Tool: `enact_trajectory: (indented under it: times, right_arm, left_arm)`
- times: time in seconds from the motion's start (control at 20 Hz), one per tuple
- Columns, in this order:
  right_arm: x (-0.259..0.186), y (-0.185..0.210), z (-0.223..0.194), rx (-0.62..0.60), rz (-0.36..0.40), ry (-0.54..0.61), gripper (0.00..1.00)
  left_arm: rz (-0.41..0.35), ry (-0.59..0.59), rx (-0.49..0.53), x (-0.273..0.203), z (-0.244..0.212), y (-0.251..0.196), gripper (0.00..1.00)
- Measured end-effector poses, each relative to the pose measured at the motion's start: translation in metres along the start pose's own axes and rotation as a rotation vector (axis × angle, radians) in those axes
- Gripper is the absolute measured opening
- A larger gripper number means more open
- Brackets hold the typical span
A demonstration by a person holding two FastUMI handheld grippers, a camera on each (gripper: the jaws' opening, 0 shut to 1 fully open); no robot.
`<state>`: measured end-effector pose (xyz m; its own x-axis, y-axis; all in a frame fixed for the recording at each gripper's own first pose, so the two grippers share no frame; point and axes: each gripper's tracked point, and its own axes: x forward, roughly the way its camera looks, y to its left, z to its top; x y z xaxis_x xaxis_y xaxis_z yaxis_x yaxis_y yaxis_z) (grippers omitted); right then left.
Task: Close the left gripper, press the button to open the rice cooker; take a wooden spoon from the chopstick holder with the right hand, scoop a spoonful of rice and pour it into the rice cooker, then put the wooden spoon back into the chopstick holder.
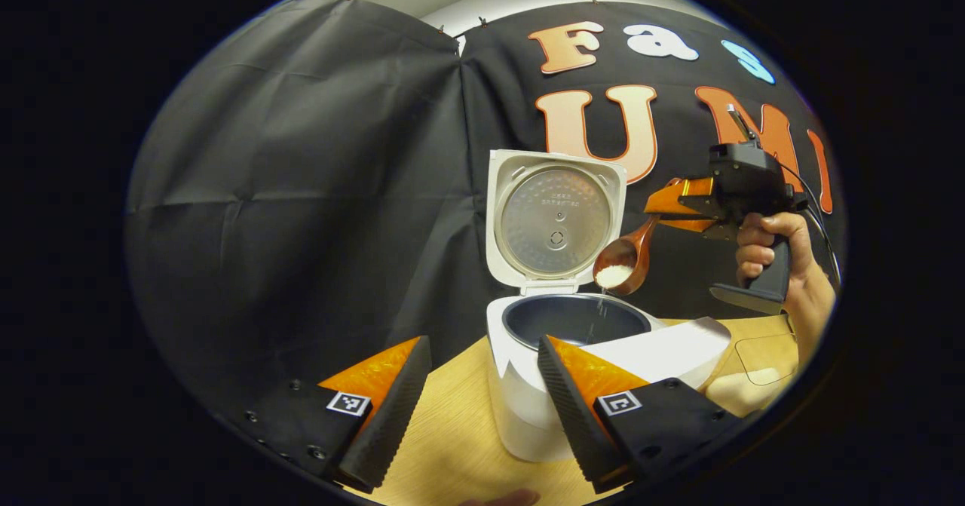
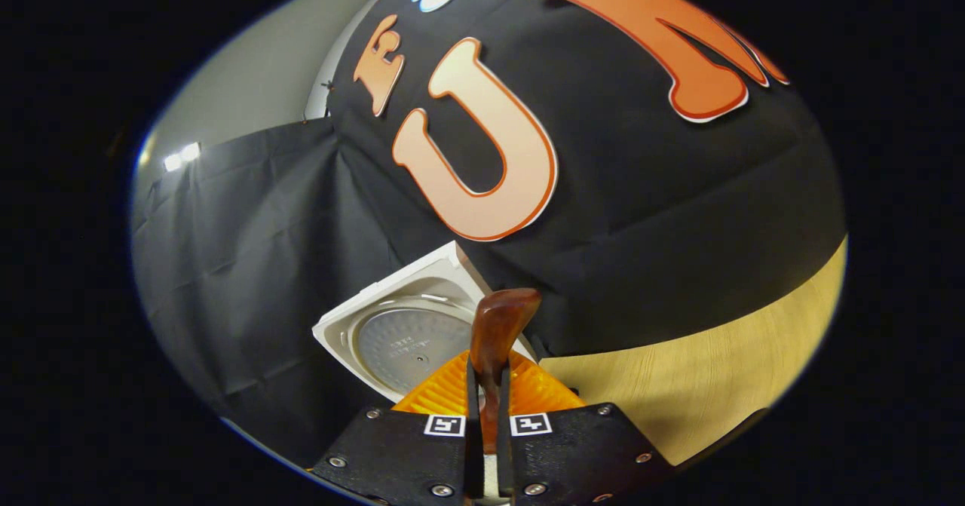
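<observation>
Left gripper view. Your left gripper (image 1: 482,404) sits low in the foreground with its two fingers spread wide apart and nothing between them. Just beyond the fingers, the rice cooker (image 1: 528,393) stands on the wooden table (image 1: 452,446). Its lid (image 1: 554,219) is swung up and upright, the metal inner plate facing you, and the dark inner pot (image 1: 573,319) lies open below. Above the pot's right rim hangs the wooden spoon (image 1: 627,259), tilted with its bowl downward. White rice (image 1: 613,274) sits in the bowl, and a thin stream of grains falls from its lip into the pot. Your right gripper (image 1: 663,208) holds the spoon's handle from the right, with your right hand (image 1: 769,253) wrapped around the gripper's grip. A white container (image 1: 663,351) stands just right of the cooker, partly hidden behind your left gripper's finger; what it holds cannot be told from here.

Right gripper view. Your right gripper's fingers (image 2: 471,385) are drawn together and clamped on the spoon's handle (image 2: 497,329), which rises between them and ends against the black cloth wall (image 2: 648,212). The cooker's raised lid (image 2: 407,340) appears behind and to the left of the handle, tilted in this view. A strip of the table (image 2: 709,370) shows at right.
</observation>
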<state>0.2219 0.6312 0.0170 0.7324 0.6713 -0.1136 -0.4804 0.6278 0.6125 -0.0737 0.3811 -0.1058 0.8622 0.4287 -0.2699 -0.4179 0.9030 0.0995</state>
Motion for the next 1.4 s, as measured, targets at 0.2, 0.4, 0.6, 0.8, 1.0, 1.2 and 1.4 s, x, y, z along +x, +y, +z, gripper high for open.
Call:
enact_trajectory:
  times: [0.2, 0.4, 0.6, 0.8, 1.0, 1.2, 1.4]
  right_arm:
    - [0.003, 0.005, -0.008, -0.097, 0.008, 0.003, 0.07]
    - [0.007, 0.007, -0.005, -0.243, 0.019, -0.034, 0.07]
    - [0.006, 0.011, 0.002, -0.389, 0.06, -0.035, 0.07]
    - [0.005, 0.018, 0.006, -0.528, 0.149, -0.052, 0.07]
    - [0.004, 0.025, 0.01, -0.634, 0.235, -0.064, 0.07]
    - [-0.001, 0.031, 0.017, -0.776, 0.276, -0.104, 0.07]
    - [-0.013, 0.027, 0.022, -0.804, 0.251, -0.107, 0.07]
  left_arm:
    - [0.003, 0.001, -0.007, 0.002, -0.001, 0.003, 0.94]
    - [0.012, -0.001, -0.006, 0.0, -0.001, 0.009, 0.94]
    - [0.017, -0.007, 0.008, 0.002, 0.002, 0.01, 0.94]
    - [0.011, -0.014, 0.013, 0.001, 0.007, 0.005, 0.94]
    - [0.014, -0.019, 0.023, -0.002, 0.012, 0.001, 0.93]
    - [0.018, -0.04, 0.027, -0.009, 0.021, -0.003, 0.94]
    - [0.004, -0.055, 0.032, -0.014, 0.03, -0.017, 0.94]
